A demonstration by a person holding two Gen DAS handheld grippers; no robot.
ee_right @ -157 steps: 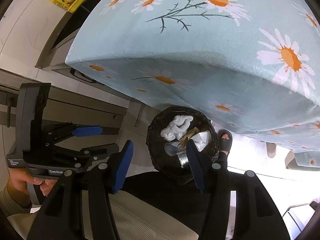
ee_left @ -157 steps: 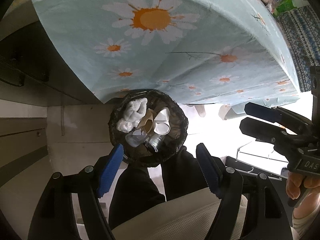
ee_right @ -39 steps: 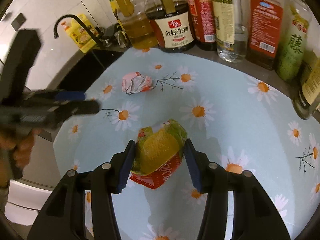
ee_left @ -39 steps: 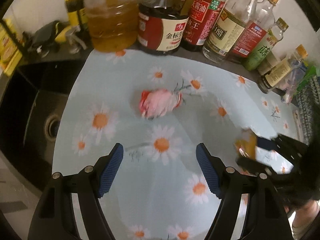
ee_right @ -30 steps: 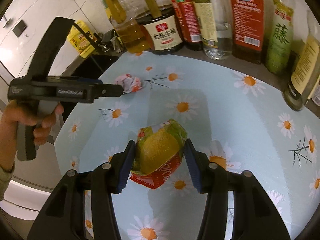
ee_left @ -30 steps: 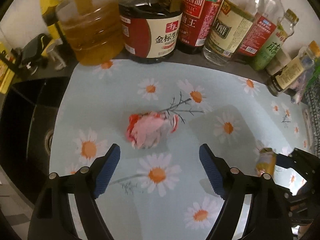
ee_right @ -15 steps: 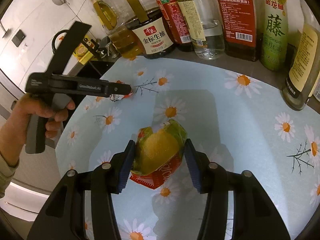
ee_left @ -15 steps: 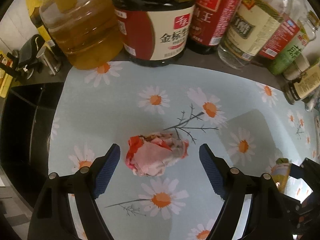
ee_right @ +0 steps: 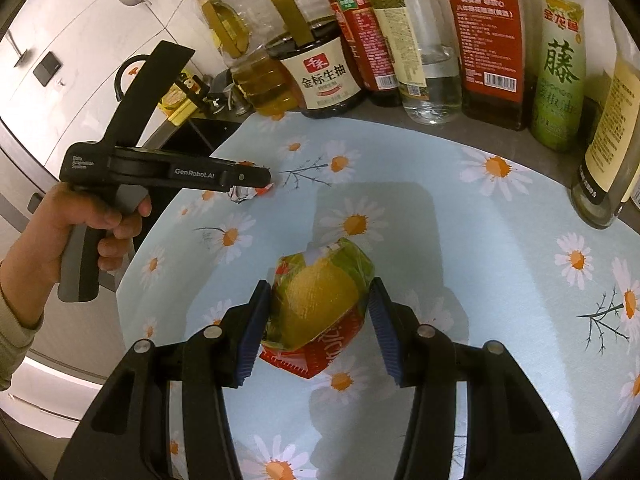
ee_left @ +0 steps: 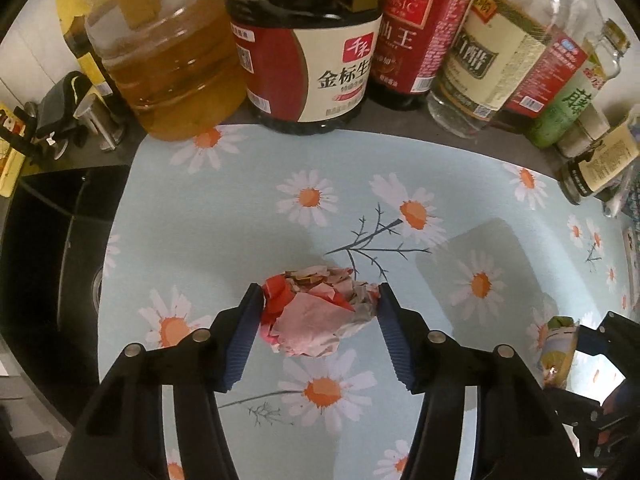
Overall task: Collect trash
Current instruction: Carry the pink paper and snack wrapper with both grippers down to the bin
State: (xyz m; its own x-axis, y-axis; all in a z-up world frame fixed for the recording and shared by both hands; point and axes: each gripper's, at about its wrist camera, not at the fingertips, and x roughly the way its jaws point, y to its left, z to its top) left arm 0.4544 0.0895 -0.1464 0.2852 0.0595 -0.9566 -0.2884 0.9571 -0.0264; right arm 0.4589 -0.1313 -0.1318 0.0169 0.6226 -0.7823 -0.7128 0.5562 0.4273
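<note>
A crumpled pink and red paper ball (ee_left: 316, 312) lies on the daisy-print cloth (ee_left: 240, 216). My left gripper (ee_left: 320, 300) has its blue pads on both sides of the ball and has closed in to touch it. It also shows in the right wrist view (ee_right: 256, 184), where the ball (ee_right: 246, 194) peeks out below the tips. My right gripper (ee_right: 320, 296) is shut on a yellow, green and red snack wrapper (ee_right: 320, 304) and holds it just above the cloth. The wrapper also shows in the left wrist view (ee_left: 558, 346).
A row of oil, soy sauce and vinegar bottles (ee_left: 312, 48) stands along the back of the counter, also in the right wrist view (ee_right: 492, 40). A black sink (ee_left: 48, 260) lies left of the cloth. A faucet (ee_right: 128, 68) is at the far left.
My left gripper has come up from the trash bin to the counter, moved in on the paper ball, and its pads have closed around it. My right gripper keeps holding the wrapper.
</note>
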